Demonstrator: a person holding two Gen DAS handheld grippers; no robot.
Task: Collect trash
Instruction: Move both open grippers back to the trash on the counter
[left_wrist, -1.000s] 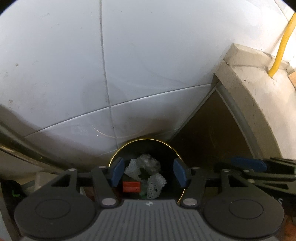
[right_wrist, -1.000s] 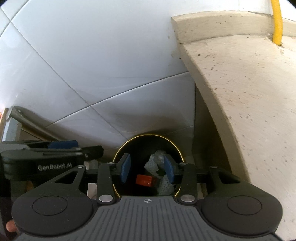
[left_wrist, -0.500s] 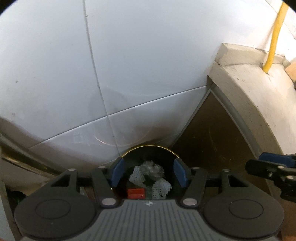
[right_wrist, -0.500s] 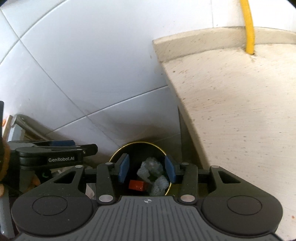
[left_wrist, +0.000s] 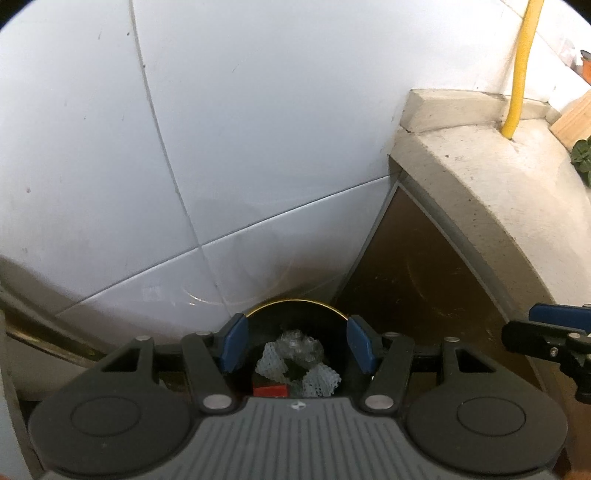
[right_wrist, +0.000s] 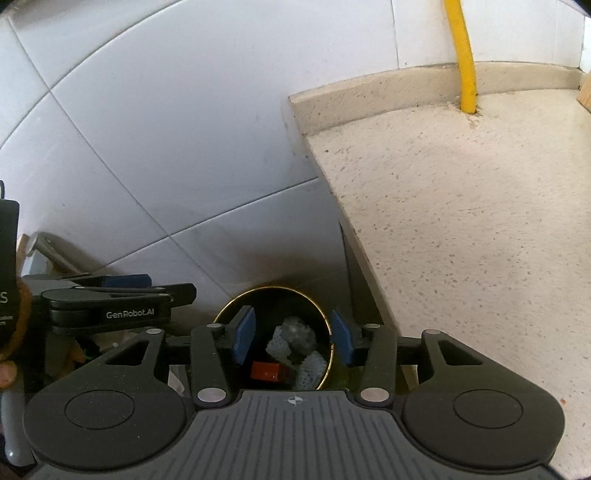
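A black round bin with a gold rim (left_wrist: 295, 302) stands on the floor in the corner below both grippers. Inside lie white foam netting (left_wrist: 275, 363), a crumpled clear plastic wad (left_wrist: 297, 345) and a small red piece (left_wrist: 269, 390). My left gripper (left_wrist: 297, 332) hangs open above the bin's mouth, nothing between its blue pads. My right gripper (right_wrist: 293, 328) is open over the same bin (right_wrist: 273, 288), also empty; the netting (right_wrist: 277, 345) and red piece (right_wrist: 267, 370) show beneath it. Each gripper appears side-on in the other's view: right gripper (left_wrist: 532, 325), left gripper (right_wrist: 171, 286).
A white tiled wall (left_wrist: 258, 147) rises behind the bin. A speckled stone counter (right_wrist: 461, 221) juts out on the right, with a dark cabinet side (left_wrist: 424, 277) under it and a yellow hose (right_wrist: 463, 55) at its back. A hand (right_wrist: 7, 369) shows at the left edge.
The right gripper has lifted and drawn back from the bin, its jaws a little wider; in the left view it slid to the right edge. The left gripper rolled slightly.
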